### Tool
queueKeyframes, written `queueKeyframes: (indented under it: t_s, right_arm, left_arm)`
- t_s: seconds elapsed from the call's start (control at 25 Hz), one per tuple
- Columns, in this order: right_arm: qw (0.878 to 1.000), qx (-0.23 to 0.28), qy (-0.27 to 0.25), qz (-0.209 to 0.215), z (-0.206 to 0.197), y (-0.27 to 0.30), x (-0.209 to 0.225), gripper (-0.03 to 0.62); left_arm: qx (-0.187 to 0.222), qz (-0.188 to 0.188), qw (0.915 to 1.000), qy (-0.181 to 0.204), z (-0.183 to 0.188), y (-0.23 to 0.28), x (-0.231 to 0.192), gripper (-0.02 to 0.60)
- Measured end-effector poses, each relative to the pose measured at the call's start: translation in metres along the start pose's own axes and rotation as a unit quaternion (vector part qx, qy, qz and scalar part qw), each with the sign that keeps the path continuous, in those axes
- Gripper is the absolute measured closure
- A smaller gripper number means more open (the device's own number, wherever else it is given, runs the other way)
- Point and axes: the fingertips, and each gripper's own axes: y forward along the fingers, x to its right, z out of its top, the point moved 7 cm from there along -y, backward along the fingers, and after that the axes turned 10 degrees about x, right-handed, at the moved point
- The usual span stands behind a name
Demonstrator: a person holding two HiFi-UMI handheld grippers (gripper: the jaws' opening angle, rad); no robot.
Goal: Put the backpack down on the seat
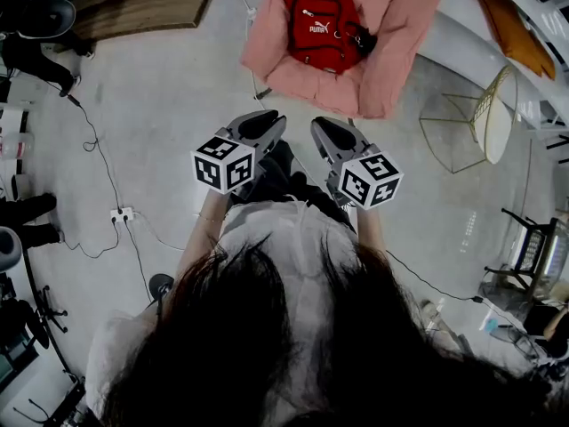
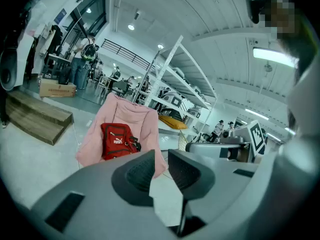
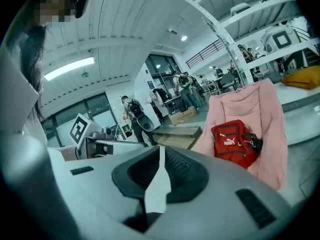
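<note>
A red backpack sits upright on the seat of a pink soft chair, a step or two ahead of me across the floor. The left gripper view shows the backpack in the chair, and so does the right gripper view: backpack, chair. Both grippers are held close to my body, pointing at the chair, well short of it. My left gripper has a narrow gap between its pads, and nothing is in it. My right gripper is shut and empty.
A gold wire stool stands right of the pink chair. A wooden platform lies at the far left. Cables and a power strip trail over the floor on my left. A black chair is at the right edge. People stand in the background.
</note>
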Motion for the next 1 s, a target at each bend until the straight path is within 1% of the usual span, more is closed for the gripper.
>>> queueKeyframes:
  t_s: [0.24, 0.72, 1.0]
  right_arm:
    - [1.0, 0.0, -0.006, 0.006, 0.001, 0.0, -0.001, 0.545]
    - [1.0, -0.001, -0.008, 0.002, 0.002, 0.003, 0.003, 0.545]
    - [1.0, -0.003, -0.011, 0.005, 0.006, 0.006, 0.004, 0.545]
  left_arm:
    - [0.004, 0.005, 1.0, 0.008, 0.003, -0.001, 0.002, 0.488]
    - [-0.002, 0.017, 0.9998, 0.012, 0.006, 0.0, -0.004, 0.488]
    - [-0.002, 0.016, 0.9998, 0.014, 0.011, 0.003, -0.004, 0.488]
